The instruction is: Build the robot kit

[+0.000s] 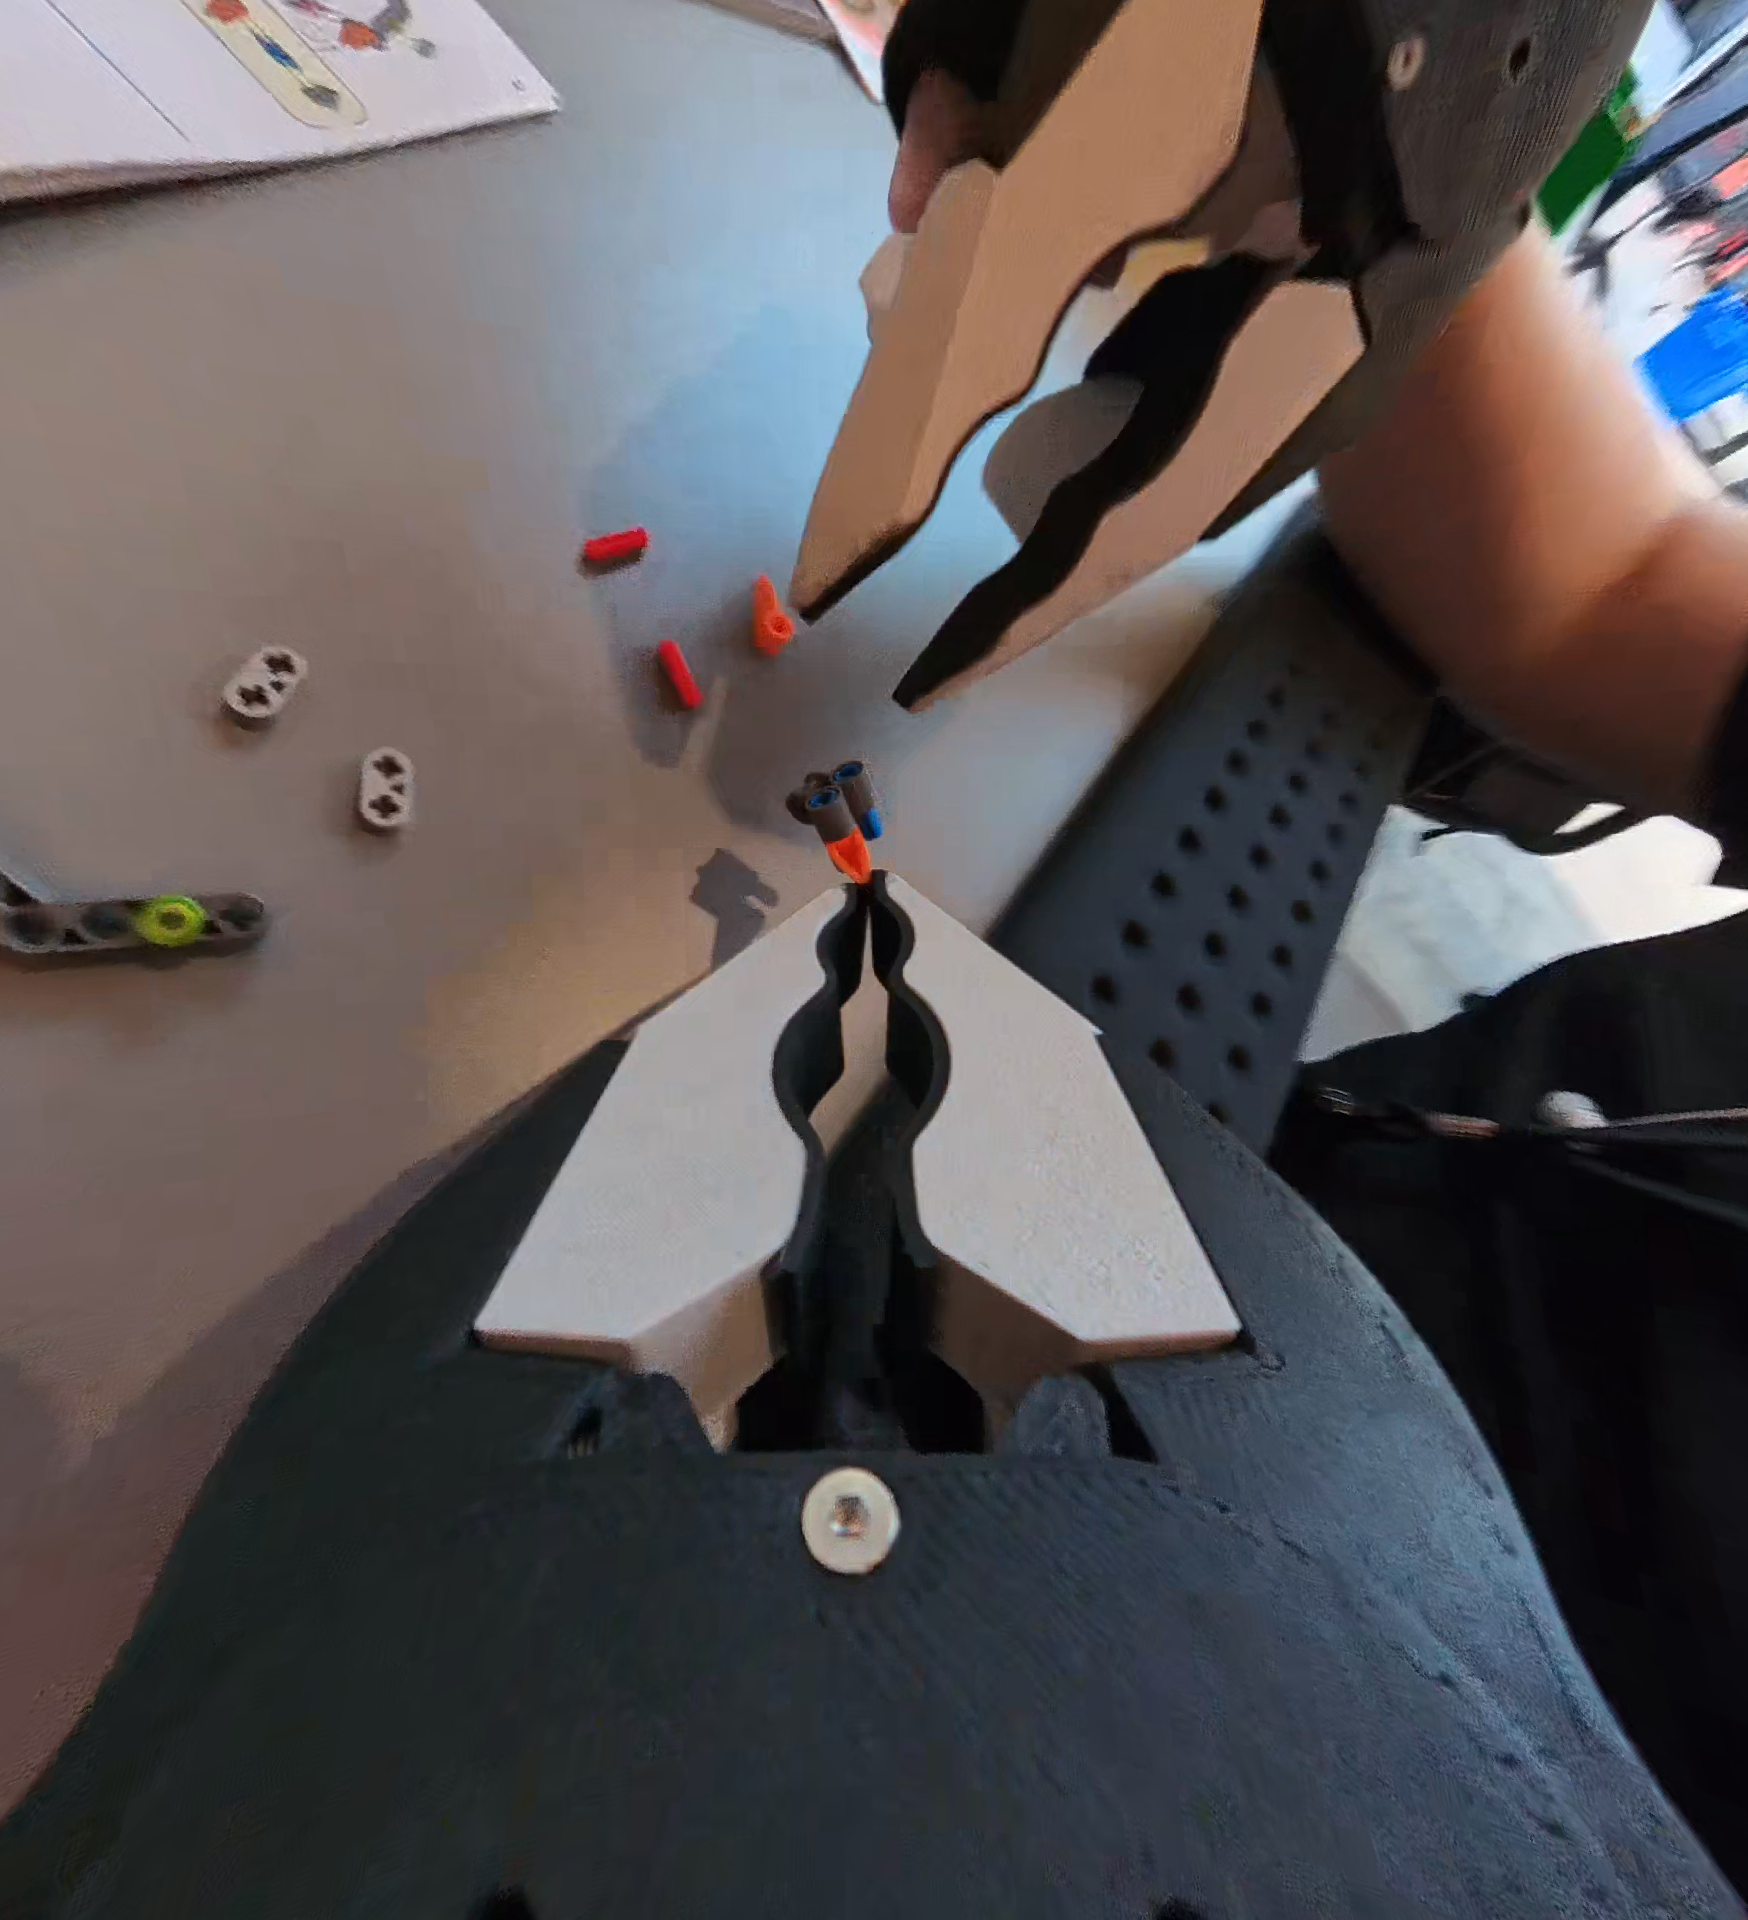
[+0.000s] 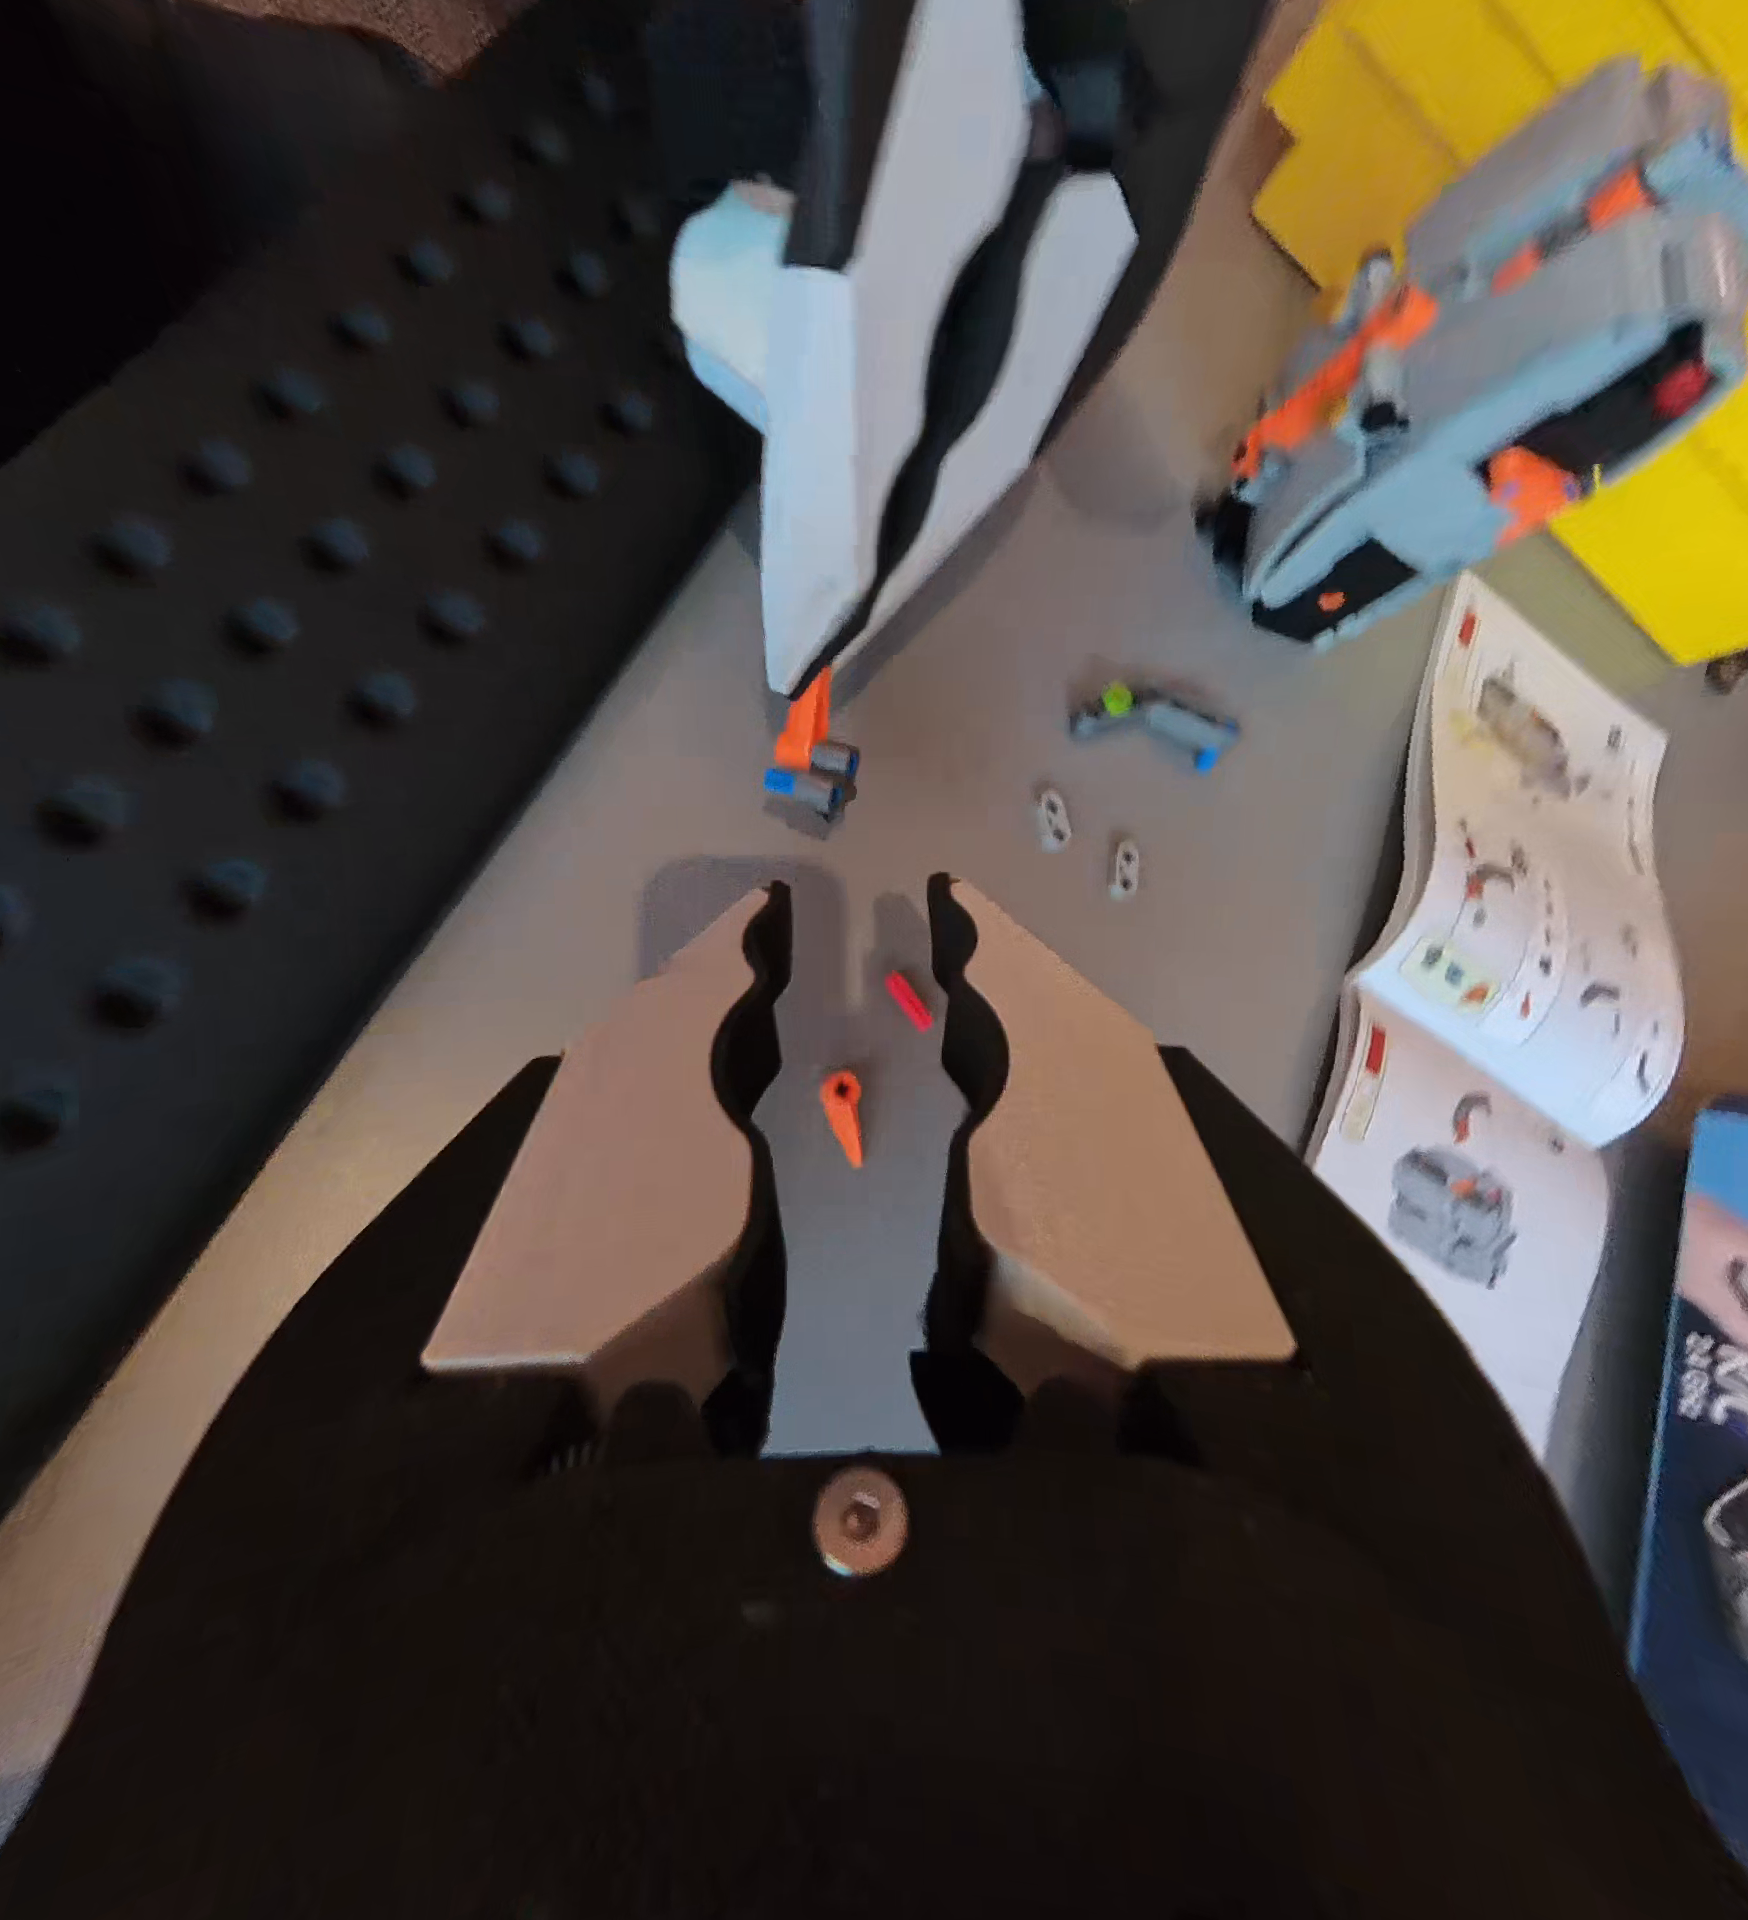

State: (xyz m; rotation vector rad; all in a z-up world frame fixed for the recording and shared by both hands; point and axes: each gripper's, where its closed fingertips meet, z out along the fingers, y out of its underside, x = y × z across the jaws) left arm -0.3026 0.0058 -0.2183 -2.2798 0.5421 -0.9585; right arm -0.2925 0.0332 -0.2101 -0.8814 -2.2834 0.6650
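My left gripper (image 1: 865, 885) is shut, and its tips pinch the orange end of a small assembly (image 1: 839, 810) made of an orange piece, grey connectors and blue pins. It holds the assembly just above the grey table (image 1: 434, 468). The right wrist view shows the same grasp, with the left gripper (image 2: 802, 681) on the assembly (image 2: 805, 764). My right gripper (image 2: 859, 888) is open with nothing between its pads. A loose orange piece (image 2: 842, 1117) and a red pin (image 2: 908, 1000) lie on the table below its fingers. In the left wrist view the right gripper (image 1: 854, 652) hovers beside that orange piece (image 1: 770, 615).
Two light grey two-hole connectors (image 1: 264, 683) (image 1: 387, 790), two red pins (image 1: 615, 543) (image 1: 679, 673) and a dark bent beam with a lime ring (image 1: 101, 920) lie on the table. An open booklet (image 2: 1514, 883), a grey-orange model (image 2: 1504, 353), a yellow bin (image 2: 1732, 468) and a box (image 2: 1743, 1403) are on the right. A black perforated panel (image 2: 226, 623) borders the table. My two grippers' fingertips are within a few centimetres of each other. Both grippers' tips are roughly 15 cm from the grey-orange model (image 2: 1504, 353).
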